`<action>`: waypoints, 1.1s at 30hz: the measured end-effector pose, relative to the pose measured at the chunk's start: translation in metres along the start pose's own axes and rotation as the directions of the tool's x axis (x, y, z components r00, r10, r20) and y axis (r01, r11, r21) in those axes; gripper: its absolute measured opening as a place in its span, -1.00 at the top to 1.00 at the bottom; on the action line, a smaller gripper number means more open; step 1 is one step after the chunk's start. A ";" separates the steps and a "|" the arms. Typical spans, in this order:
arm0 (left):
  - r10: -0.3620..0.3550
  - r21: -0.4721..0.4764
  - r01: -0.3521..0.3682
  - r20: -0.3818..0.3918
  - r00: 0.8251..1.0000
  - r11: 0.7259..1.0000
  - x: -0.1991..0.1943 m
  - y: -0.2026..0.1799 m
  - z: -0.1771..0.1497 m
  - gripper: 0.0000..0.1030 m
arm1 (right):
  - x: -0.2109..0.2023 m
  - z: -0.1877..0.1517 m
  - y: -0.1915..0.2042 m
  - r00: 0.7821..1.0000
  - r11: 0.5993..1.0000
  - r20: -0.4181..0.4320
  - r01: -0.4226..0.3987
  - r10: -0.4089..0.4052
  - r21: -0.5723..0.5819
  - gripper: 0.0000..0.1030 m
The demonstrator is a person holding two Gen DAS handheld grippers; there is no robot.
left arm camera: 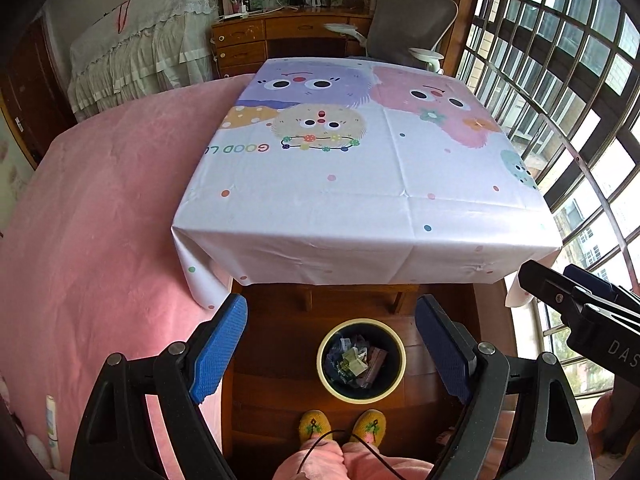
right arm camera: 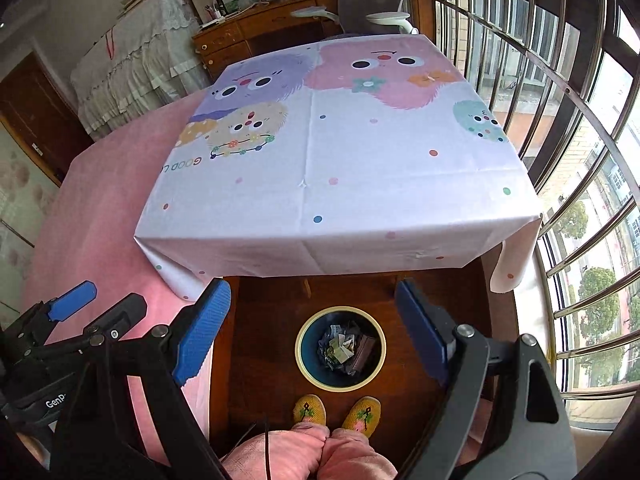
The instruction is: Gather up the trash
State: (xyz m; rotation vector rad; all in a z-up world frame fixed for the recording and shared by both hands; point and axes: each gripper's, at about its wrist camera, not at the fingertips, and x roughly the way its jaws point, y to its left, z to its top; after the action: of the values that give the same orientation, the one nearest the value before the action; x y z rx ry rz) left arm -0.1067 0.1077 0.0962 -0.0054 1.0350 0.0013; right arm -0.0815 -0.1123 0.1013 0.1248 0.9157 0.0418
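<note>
A pink bed (left arm camera: 100,208) is lying at the left, beside the tabletop (left arm camera: 360,168) with its cartoon cloth. The left hand-held gripper (left arm camera: 330,344) is hanging released, jaws spread wide and holding nothing. Between its fingers, down on the wooden floor (left arm camera: 276,352), the trash bin (left arm camera: 361,360) is standing with crumpled wrappers (left arm camera: 354,362) inside, just beyond two yellow slippers (left arm camera: 342,426). The right hand-held gripper (right arm camera: 312,328) is likewise gaping empty over the bin.

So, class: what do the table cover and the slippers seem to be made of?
Table cover: probably thin plastic or coated fabric, smooth with a slight sheen and sharp fold creases. Slippers: apparently knitted or crocheted yellow yarn, with a bumpy stitched texture.
</note>
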 end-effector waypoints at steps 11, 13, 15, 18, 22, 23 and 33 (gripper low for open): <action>0.021 0.014 -0.022 0.055 0.998 1.000 -0.031 -0.013 0.002 -0.69 | -0.036 -0.009 -0.001 0.998 1.000 0.065 0.015 -0.015 0.002 -0.61; 0.020 0.024 -0.022 0.064 0.998 0.999 -0.033 -0.016 0.001 -0.69 | -0.040 -0.010 -0.002 0.997 1.000 0.079 0.021 -0.021 -0.002 -0.61; 0.017 0.034 -0.019 0.065 0.998 0.999 -0.033 -0.021 0.000 -0.69 | -0.045 -0.011 -0.001 0.995 1.000 0.094 0.026 -0.025 -0.006 -0.61; 0.017 0.035 -0.020 0.062 0.998 0.999 -0.033 -0.023 -0.001 -0.69 | -0.050 -0.013 0.002 0.993 0.999 0.110 0.033 -0.031 -0.021 -0.61; 0.019 0.022 -0.020 0.058 0.998 1.000 -0.032 -0.024 -0.003 -0.69 | -0.054 -0.014 0.003 0.992 0.999 0.119 0.034 -0.030 -0.034 -0.61; 0.017 0.020 -0.019 0.055 0.998 1.000 -0.031 -0.024 -0.003 -0.69 | -0.055 -0.015 0.003 0.992 0.999 0.122 0.035 -0.031 -0.034 -0.61; 0.007 0.028 -0.009 0.052 0.999 1.000 -0.024 -0.028 -0.002 -0.69 | -0.052 -0.017 0.002 0.993 0.999 0.112 0.035 -0.031 -0.041 -0.61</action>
State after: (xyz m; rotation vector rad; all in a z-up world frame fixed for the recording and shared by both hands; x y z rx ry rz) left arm -0.1209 0.0802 0.1161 0.0244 0.9828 -0.0059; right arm -0.1264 -0.1133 0.1326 0.0711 0.8052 0.0237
